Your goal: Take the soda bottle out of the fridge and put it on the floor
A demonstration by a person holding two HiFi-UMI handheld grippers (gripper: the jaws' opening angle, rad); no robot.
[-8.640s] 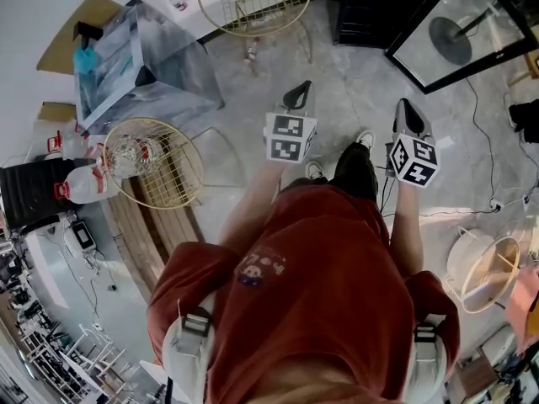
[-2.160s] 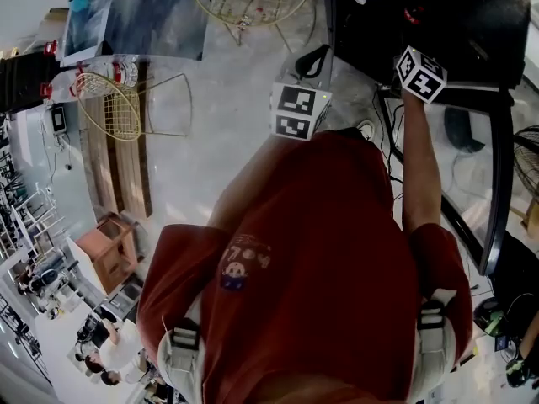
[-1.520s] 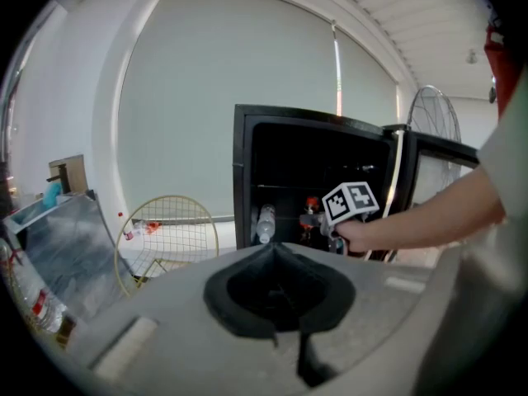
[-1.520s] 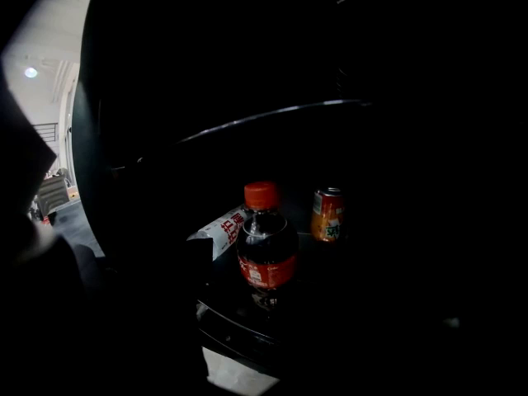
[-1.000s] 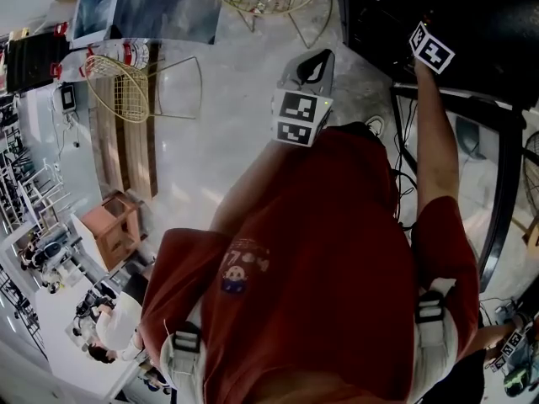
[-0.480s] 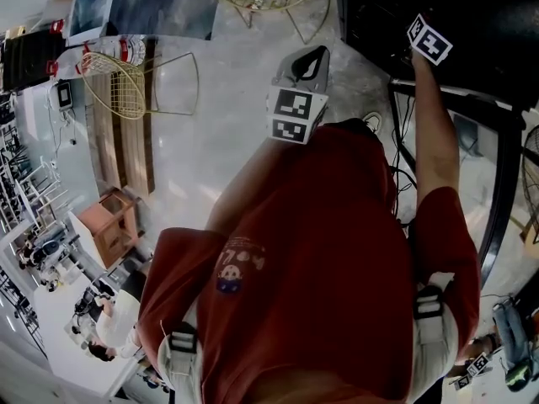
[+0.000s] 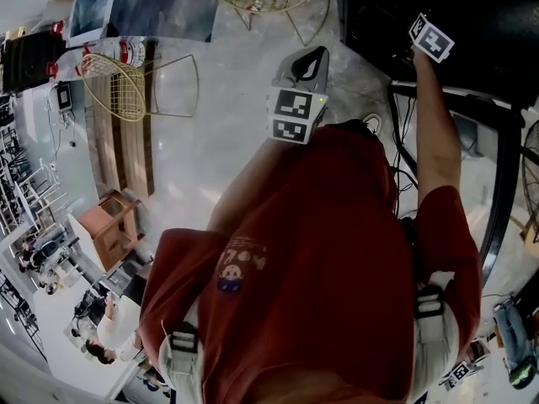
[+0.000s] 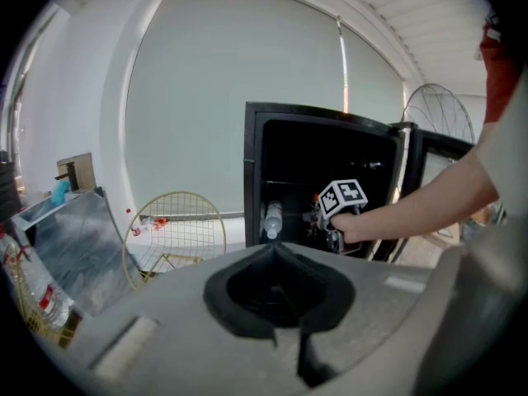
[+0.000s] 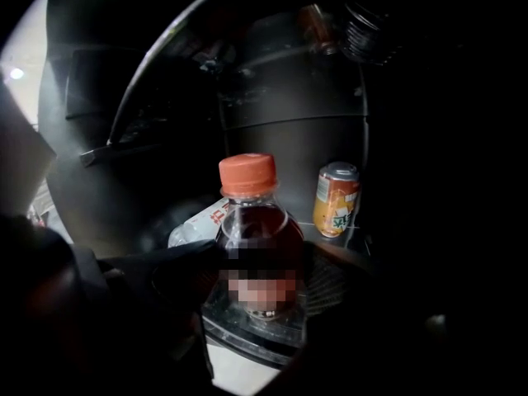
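Right gripper [image 9: 257, 291] fingers [image 9: 157, 280] closing onto soda bottle [image 9: 252, 225].

Head view: bright, even lighting with a soft sheen on the pale floor [image 7: 210, 141] and strong barrel distortion bending lines at the edges, while the fridge [image 7: 472, 15] interior reads near-black with no detail. Left gripper view: soft diffuse light, the large pale blind [image 8: 247, 97] the brightest field, a circular fisheye frame with black corners, background fairly sharp, the left gripper [image 8: 274, 247] a grey out-of-focus mass in the foreground. Right gripper view: badly underexposed and grainy, with light entering from the left edge and catching only the soda bottle [image 9: 252, 221] and an orange can [image 9: 337, 200]; the remainder is lost in shadow.
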